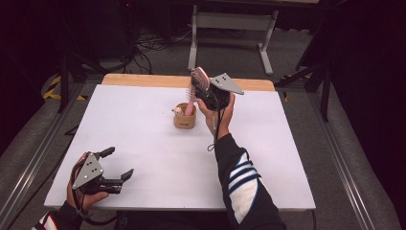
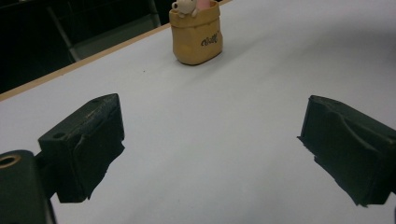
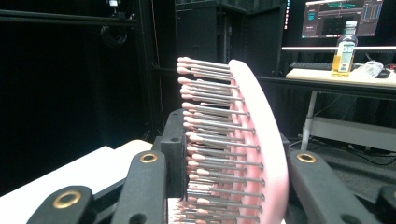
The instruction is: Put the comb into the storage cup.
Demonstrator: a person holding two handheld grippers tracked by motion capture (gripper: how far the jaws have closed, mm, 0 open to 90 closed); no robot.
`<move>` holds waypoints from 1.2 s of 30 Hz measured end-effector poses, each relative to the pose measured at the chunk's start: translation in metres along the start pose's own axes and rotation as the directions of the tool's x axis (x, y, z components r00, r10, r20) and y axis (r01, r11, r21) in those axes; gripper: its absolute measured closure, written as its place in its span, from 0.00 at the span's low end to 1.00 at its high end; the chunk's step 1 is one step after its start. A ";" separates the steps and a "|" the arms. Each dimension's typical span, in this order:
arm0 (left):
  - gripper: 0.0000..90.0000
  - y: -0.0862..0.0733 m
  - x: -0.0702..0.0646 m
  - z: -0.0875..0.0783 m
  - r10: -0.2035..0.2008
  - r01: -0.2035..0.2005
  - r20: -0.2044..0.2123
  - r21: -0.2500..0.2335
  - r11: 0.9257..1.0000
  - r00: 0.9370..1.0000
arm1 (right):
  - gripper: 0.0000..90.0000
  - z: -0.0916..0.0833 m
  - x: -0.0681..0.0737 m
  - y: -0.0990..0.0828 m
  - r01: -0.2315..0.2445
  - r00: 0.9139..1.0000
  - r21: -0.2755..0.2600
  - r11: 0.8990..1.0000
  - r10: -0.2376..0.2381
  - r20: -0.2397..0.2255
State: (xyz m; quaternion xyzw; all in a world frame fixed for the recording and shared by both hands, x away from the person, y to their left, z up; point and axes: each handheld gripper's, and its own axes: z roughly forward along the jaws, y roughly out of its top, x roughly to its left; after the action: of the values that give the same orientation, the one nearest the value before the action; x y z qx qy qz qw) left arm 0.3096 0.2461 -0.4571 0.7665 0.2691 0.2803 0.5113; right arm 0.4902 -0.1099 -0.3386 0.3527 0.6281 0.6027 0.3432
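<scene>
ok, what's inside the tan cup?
The tan cup holds the handle end of a pink hairbrush, gripped by the right gripper. A small bear figure sits at the rim. The cup's bottom is hidden.

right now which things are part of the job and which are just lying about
In the job:
- pink hairbrush, clamped in the right gripper, handle down in the holder
- tan holder with a small bear figure on its rim

Lying about:
- bottle and monitor on the far desk
- left gripper, open, idle on the table
</scene>
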 end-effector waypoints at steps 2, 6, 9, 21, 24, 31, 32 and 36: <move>0.08 0.000 0.000 0.000 -0.002 0.002 0.001 0.002 1.000 1.000 | 0.71 0.000 0.000 -0.001 -0.001 1.000 0.003 1.000 0.001 -0.002; 0.08 0.000 0.000 0.000 0.002 -0.002 -0.001 0.002 1.000 1.000 | 0.71 0.003 0.003 -0.006 0.003 1.000 0.017 1.000 -0.003 -0.010; 0.08 0.000 0.000 0.000 0.000 0.000 0.002 0.005 1.000 1.000 | 0.71 0.003 0.003 -0.007 0.001 1.000 0.023 1.000 -0.001 -0.011; 0.08 0.000 0.000 0.000 -0.003 0.003 0.001 0.005 1.000 1.000 | 0.71 0.004 0.005 -0.013 0.000 1.000 0.036 0.999 0.001 -0.012; 0.08 0.000 0.000 0.000 -0.005 0.005 0.002 0.006 1.000 1.000 | 0.71 0.004 0.005 -0.014 -0.003 1.000 0.041 0.999 0.003 -0.009; 0.08 0.000 0.000 0.000 -0.004 0.004 0.002 0.008 1.000 1.000 | 0.71 0.004 0.005 -0.019 -0.006 1.000 0.047 0.999 0.007 -0.012; 0.08 0.000 0.000 0.000 -0.003 0.003 0.002 0.008 1.000 1.000 | 0.71 0.004 0.004 -0.019 -0.004 1.000 0.047 0.999 0.005 -0.013; 0.08 0.000 0.000 0.001 -0.003 0.003 0.003 0.009 1.000 1.000 | 0.71 0.004 0.005 -0.023 -0.009 1.000 0.054 0.999 0.010 -0.016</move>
State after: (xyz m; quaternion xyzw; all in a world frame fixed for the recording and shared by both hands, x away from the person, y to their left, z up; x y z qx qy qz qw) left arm 0.3102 0.2458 -0.4570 0.7689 0.2706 0.2772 0.5087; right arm 0.4902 -0.1038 -0.3620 0.3599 0.6452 0.5901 0.3255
